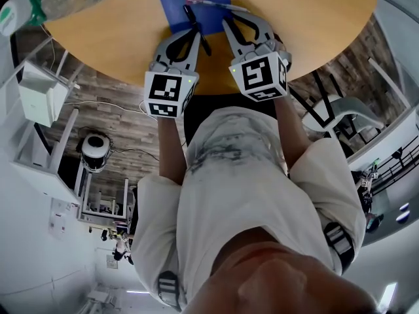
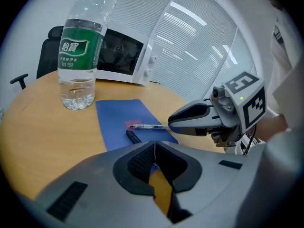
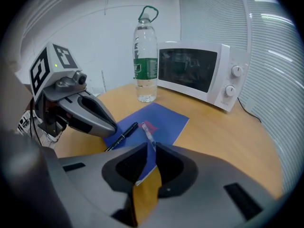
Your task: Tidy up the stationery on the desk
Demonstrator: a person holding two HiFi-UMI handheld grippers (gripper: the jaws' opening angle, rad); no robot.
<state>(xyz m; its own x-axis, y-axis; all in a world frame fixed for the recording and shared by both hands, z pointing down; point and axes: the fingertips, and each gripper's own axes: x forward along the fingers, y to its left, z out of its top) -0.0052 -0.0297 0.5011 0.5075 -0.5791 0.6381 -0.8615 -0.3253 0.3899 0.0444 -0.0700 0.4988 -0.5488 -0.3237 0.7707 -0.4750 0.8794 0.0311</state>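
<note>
A blue notebook with a red label lies on the round wooden desk. A black pen rests on its near part, just ahead of my left gripper, which is shut with nothing in it. My right gripper is beside it, shut on the near end of a clear pen. The pen's far end reaches over the red label. The two grippers' tips are close together.
A tall water bottle with a green label stands beyond the notebook. A white microwave sits at the back of the desk. Chairs and shelving stand on the floor below the desk's near edge.
</note>
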